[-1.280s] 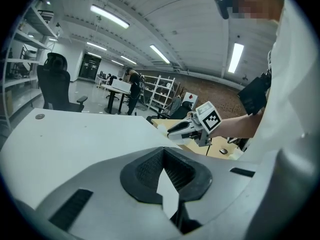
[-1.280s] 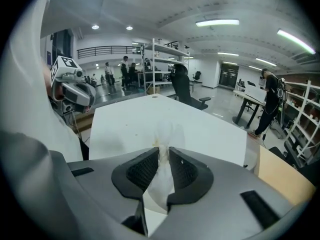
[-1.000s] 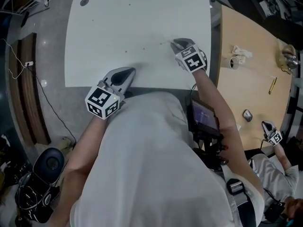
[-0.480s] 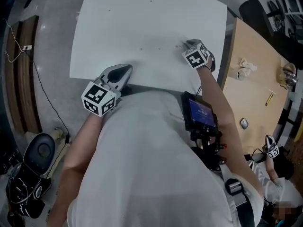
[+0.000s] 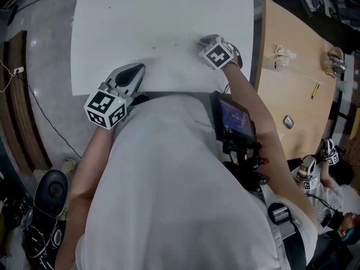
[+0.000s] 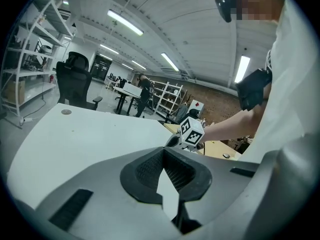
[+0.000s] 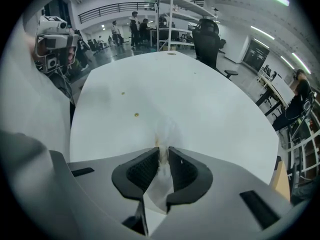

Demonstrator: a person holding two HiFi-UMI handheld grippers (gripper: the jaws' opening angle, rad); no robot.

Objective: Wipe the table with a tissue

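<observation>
A white table (image 5: 157,16) carries a few small brown spots (image 7: 136,115). My right gripper (image 5: 209,40) points steeply down at the table's near right part, shut on a white tissue (image 7: 162,134). The tissue has a brownish stain and its front end lies on the tabletop just ahead of the jaws (image 7: 164,151). My left gripper (image 5: 125,77) hovers at the near edge of the table, further left. Its jaws (image 6: 164,152) meet at the tips with nothing between them. In the left gripper view the right gripper's marker cube (image 6: 191,131) shows beyond them.
A wooden table (image 5: 292,89) stands to the right with a crumpled tissue (image 5: 283,54), a cup and a mouse (image 5: 288,121). A small round disc (image 7: 171,53) lies at the white table's far end, with a black office chair (image 7: 207,34) behind. Another person sits lower right.
The right gripper has tipped further down and sunk toward the tabletop, the tissue still in it. The left gripper has shifted a little along the near edge.
</observation>
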